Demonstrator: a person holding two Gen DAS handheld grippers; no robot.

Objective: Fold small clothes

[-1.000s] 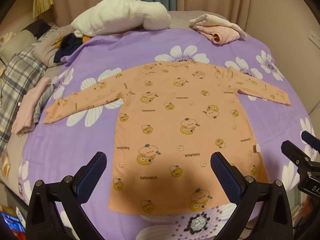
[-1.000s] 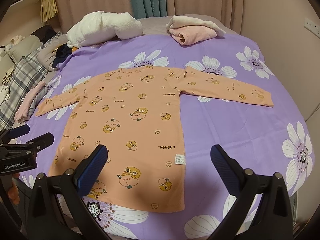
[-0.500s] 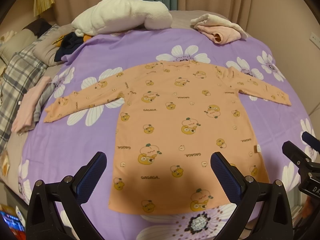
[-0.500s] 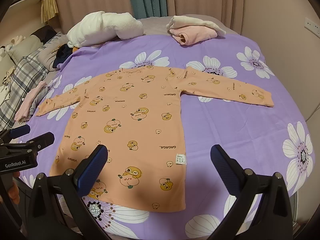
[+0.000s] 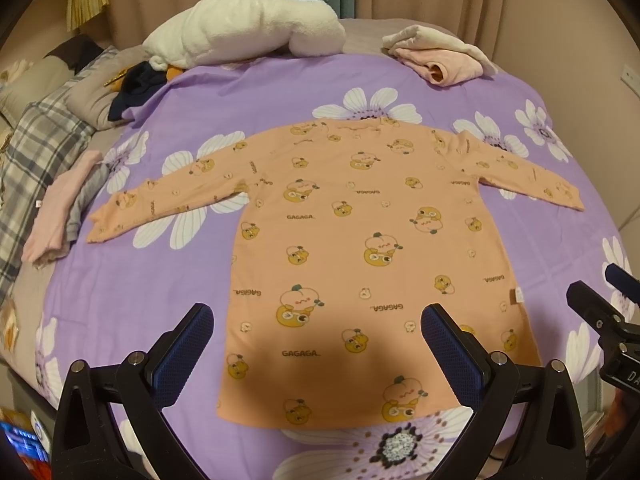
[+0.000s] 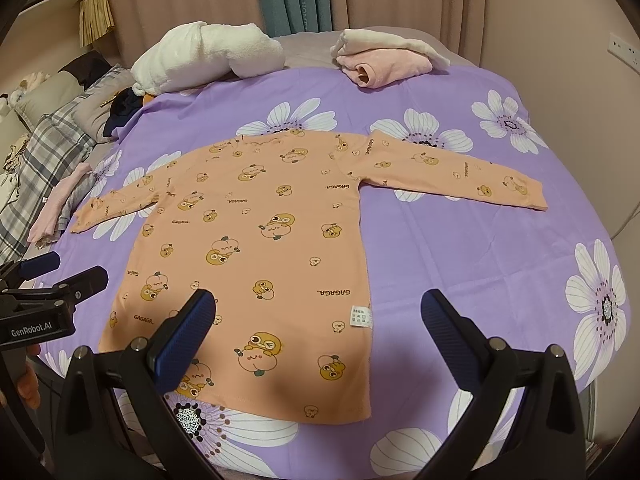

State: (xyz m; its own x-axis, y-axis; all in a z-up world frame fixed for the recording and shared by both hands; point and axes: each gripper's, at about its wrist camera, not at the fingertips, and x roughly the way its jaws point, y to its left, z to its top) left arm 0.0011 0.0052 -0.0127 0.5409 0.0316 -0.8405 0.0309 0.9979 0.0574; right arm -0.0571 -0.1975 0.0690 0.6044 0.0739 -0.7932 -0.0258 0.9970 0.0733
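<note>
Your left tongs point(image 5: 316, 344) are spread wide with nothing between the blue pads, held above the hem end of the peach long-sleeved top point(image 5: 360, 248), touching no cloth. That top lies flat and face up on the purple flowered bedsheet point(image 5: 132, 300), near the middle of the bed; its long axis runs from the hem nearest you to the neckline away from you, toward the curtains, and both sleeves are stretched out sideways, one toward the left edge of the bed and one toward the right. At the far left edge a pale pink garment point(image 5: 60, 208) lies on a plaid blanket point(image 5: 32, 160), well apart from the left cuff. Beyond the neckline sits a white fluffy bundle point(image 5: 244, 32), and further right a folded cream and pink pile point(image 5: 440, 60). Your right tongs point(image 6: 318, 342) are also wide open and hold nothing, hanging over the top's lower right corner, where a small white label point(image 6: 359, 315) shows at the side seam. In the right wrist view your left tongs show at the left edge, beside the hem.
</note>
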